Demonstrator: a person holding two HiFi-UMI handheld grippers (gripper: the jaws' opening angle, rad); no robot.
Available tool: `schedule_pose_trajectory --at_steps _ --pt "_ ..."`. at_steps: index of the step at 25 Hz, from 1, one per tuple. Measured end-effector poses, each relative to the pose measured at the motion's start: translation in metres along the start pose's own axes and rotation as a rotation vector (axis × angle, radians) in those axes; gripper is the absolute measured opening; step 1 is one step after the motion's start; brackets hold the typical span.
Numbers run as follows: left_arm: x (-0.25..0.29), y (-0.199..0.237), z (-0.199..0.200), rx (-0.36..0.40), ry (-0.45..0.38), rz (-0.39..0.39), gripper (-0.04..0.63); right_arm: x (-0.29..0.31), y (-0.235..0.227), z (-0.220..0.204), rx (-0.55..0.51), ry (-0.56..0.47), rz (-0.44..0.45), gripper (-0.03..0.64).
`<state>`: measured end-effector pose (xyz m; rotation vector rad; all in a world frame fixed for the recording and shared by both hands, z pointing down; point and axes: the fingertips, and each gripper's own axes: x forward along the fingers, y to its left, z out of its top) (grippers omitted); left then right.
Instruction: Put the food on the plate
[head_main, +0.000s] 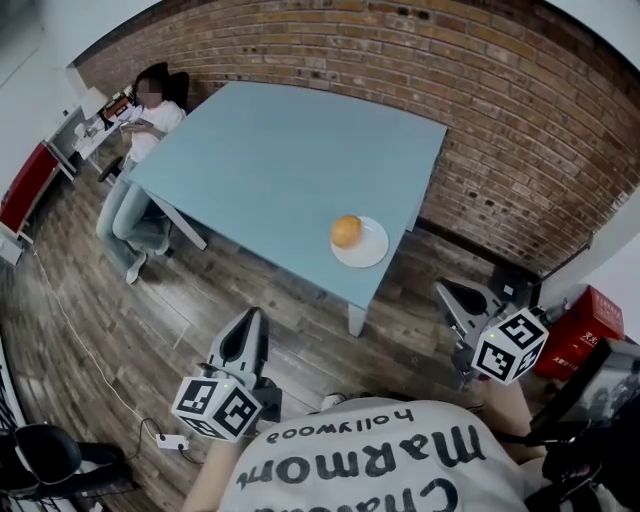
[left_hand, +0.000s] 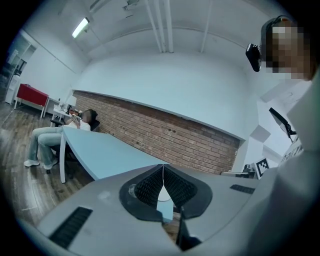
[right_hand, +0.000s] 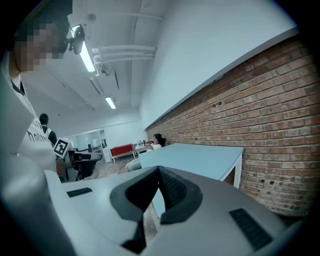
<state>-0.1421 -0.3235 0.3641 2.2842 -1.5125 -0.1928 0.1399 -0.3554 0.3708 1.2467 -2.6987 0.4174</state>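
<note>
A round orange-brown piece of food (head_main: 346, 231) lies on a white plate (head_main: 373, 251) near the front right corner of the light blue table (head_main: 280, 160). My left gripper (head_main: 254, 318) hangs over the wooden floor, short of the table's near edge, shut and holding nothing. My right gripper (head_main: 446, 291) is to the right of the table's corner, also shut and holding nothing. In the left gripper view the closed jaws (left_hand: 163, 168) point at the table (left_hand: 107, 152). In the right gripper view the closed jaws (right_hand: 159, 171) point along the table (right_hand: 200, 159) beside the brick wall.
A person (head_main: 137, 140) sits at the table's far left corner. A brick wall (head_main: 500, 110) runs behind and to the right of the table. A red box (head_main: 590, 325) stands at the right, an office chair (head_main: 50, 455) at the lower left, and a power strip (head_main: 170, 441) on the floor.
</note>
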Motion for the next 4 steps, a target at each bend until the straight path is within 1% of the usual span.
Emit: schedule_pose_trajectory --at_steps 4 --pt "0.0031 0.0074 0.0022 -0.005 -0.005 0.004 0.009 0.0074 -0.0020 0.0014 -0.007 0.002 -0.009 0.008"
